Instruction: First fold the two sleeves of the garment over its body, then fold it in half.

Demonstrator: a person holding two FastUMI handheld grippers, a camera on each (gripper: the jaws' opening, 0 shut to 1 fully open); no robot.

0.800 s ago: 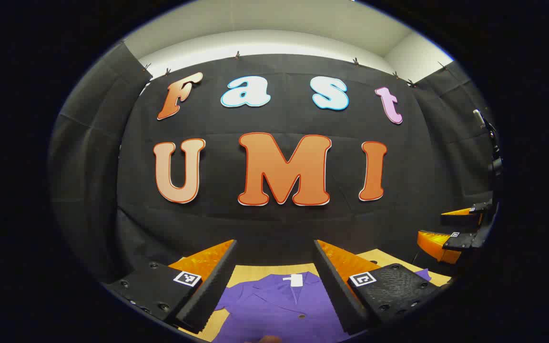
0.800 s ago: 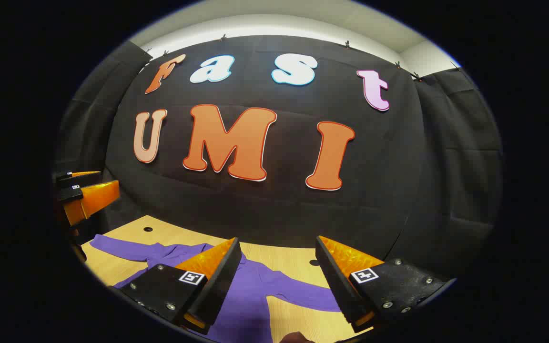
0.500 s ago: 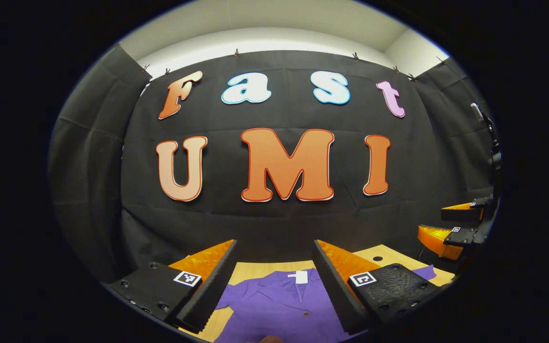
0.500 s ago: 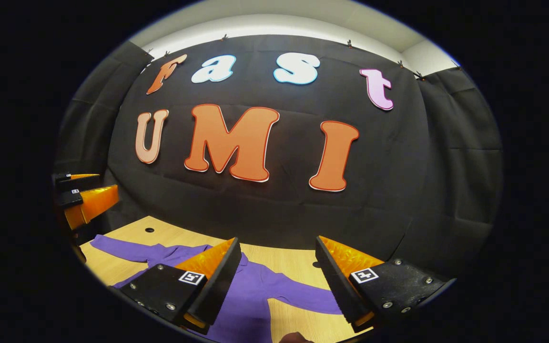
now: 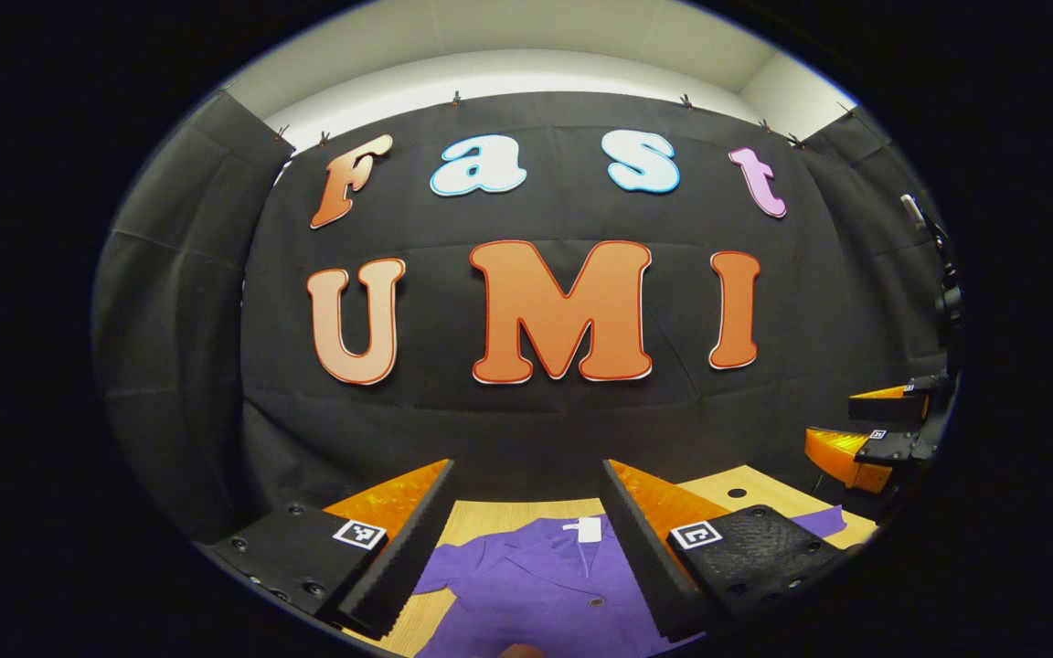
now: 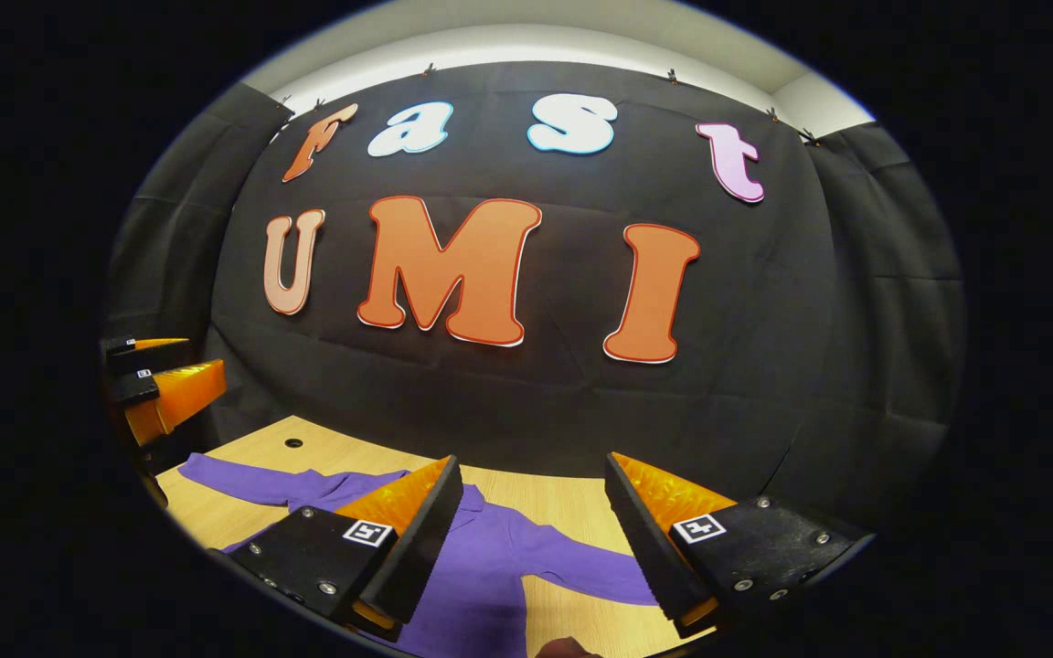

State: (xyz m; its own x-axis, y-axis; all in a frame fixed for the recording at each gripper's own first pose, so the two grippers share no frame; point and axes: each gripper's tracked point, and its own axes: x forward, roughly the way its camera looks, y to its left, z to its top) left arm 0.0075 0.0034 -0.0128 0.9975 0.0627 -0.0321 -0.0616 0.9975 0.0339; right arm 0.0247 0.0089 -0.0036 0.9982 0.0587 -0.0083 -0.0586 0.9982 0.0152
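Note:
A purple shirt (image 5: 545, 585) lies flat on the wooden table (image 5: 490, 516), collar and white label toward the far wall. My left gripper (image 5: 526, 512) hovers open above its collar area, nothing between the fingers. In the right gripper view the same shirt (image 6: 499, 557) spreads both sleeves outward, one sleeve (image 6: 243, 480) to the left and the other sleeve (image 6: 581, 571) to the right. My right gripper (image 6: 534, 507) hangs open above the shirt's right side. Each view catches the other gripper at its edge: the right gripper (image 5: 874, 429) and the left gripper (image 6: 161, 384).
The light wooden table (image 6: 545, 498) has small round holes, one hole (image 6: 293, 442) at the far left and another hole (image 5: 736, 493) at the far right. Black cloth walls close the booth behind and at both sides. A dark stand (image 5: 942, 274) rises at the right.
Both grippers have tilted down slightly, so a little more of the shirt and table shows. Both stay open and the shirt has not moved.

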